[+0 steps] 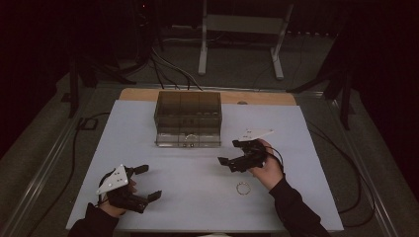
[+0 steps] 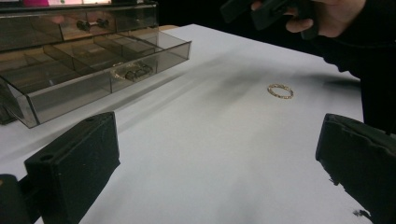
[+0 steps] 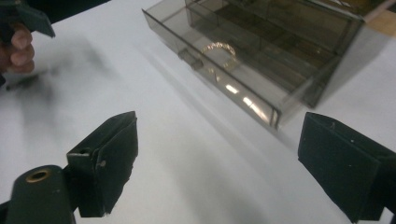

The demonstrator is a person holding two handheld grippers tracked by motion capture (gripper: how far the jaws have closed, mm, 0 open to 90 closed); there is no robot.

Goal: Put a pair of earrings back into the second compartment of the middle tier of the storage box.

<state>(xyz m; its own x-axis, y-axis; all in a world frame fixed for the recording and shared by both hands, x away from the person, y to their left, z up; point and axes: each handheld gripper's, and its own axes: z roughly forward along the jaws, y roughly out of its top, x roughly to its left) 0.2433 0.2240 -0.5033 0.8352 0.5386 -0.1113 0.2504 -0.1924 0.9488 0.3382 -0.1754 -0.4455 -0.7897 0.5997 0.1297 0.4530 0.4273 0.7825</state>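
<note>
Smoky clear plastic drawer box (image 1: pixel 188 118) sits at table (image 1: pixel 148 163) centre-back, bottom drawer (image 3: pixel 224 70) pulled out with what looks like a bracelet (image 3: pixel 218 46) inside. Gold ring (image 1: pixel 243 188) lies loose on the white top just beside the right hand. Right gripper (image 1: pixel 236 154) jaws apart, nothing between; left gripper (image 1: pixel 148 182) jaws apart too, empty, near front-left edge.
</note>
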